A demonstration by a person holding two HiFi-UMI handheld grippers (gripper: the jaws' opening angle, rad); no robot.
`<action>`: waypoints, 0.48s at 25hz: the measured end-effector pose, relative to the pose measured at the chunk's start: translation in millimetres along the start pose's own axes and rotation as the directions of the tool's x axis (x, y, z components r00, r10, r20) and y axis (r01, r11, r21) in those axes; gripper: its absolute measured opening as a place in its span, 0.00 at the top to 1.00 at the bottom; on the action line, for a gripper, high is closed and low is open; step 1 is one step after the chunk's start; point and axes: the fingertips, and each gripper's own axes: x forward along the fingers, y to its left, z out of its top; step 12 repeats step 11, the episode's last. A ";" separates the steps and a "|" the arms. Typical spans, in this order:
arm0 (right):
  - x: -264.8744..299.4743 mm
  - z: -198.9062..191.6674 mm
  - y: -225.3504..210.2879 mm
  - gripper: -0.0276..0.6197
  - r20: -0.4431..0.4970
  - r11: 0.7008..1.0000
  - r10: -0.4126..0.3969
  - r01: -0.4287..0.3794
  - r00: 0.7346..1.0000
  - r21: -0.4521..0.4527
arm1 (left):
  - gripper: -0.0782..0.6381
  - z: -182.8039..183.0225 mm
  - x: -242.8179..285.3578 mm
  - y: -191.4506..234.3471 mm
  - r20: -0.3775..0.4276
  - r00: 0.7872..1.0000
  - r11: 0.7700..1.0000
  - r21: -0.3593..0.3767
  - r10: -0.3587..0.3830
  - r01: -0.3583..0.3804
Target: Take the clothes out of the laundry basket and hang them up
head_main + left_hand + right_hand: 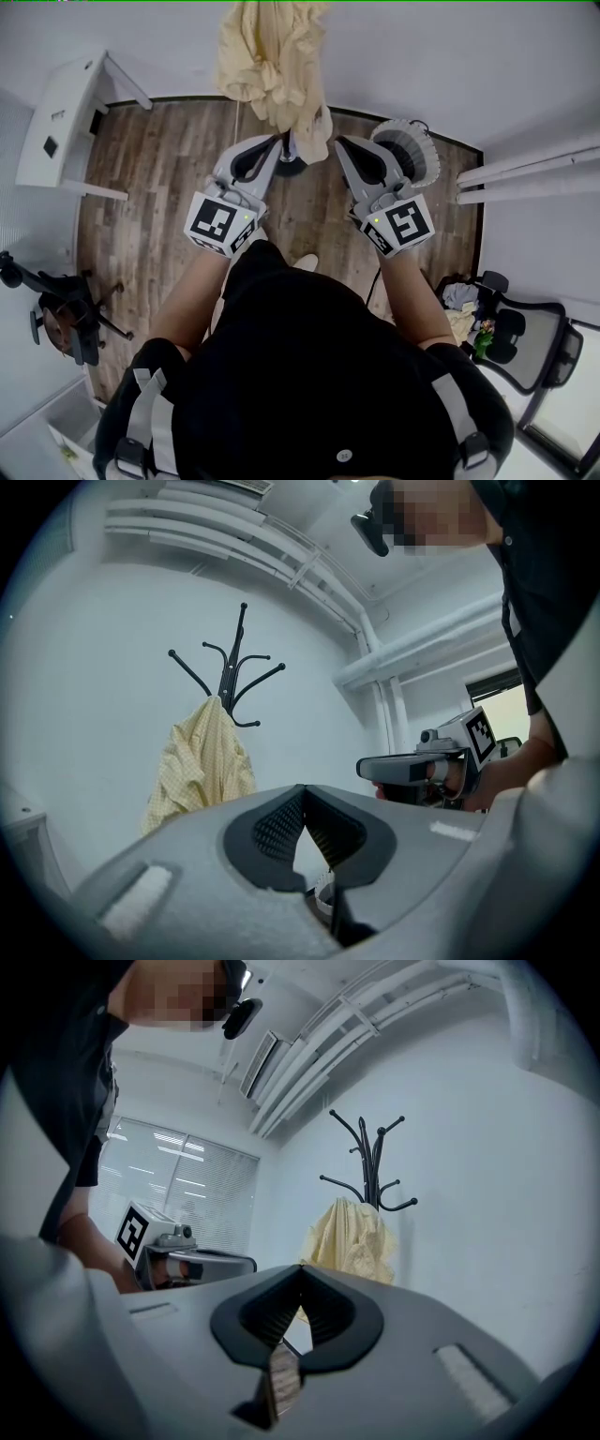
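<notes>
Left claw [277, 142] and right claw [340, 142], both pressed together and empty, point level toward the shirt [272, 66], which hangs bunched from the rack [234, 663] ahead, its long axis upright.

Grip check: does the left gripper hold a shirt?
No, the left gripper is shut empty; the yellow shirt hangs on a coat rack.
</notes>
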 end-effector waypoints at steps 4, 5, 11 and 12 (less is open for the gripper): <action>1.5 -2.5 0.0 0.95 -0.004 1.000 0.007 -0.007 1.000 0.006 | 0.89 -3.9 1.0 -0.5 -0.008 1.000 1.000 0.007 -0.005 0.005; 2.0 -2.6 -1.3 0.95 -0.004 1.000 0.008 -0.008 1.000 0.008 | 0.89 -4.3 2.4 0.1 -0.009 1.000 1.000 0.004 -0.007 0.007; 1.6 -3.9 -12.9 0.95 -0.004 1.000 -0.003 0.003 1.000 0.014 | 0.89 -2.9 12.8 2.6 -0.005 1.000 1.000 -0.003 -0.004 0.004; 1.6 -3.9 -12.9 0.95 -0.004 1.000 -0.003 0.003 1.000 0.014 | 0.89 -2.9 12.8 2.6 -0.005 1.000 1.000 -0.003 -0.004 0.004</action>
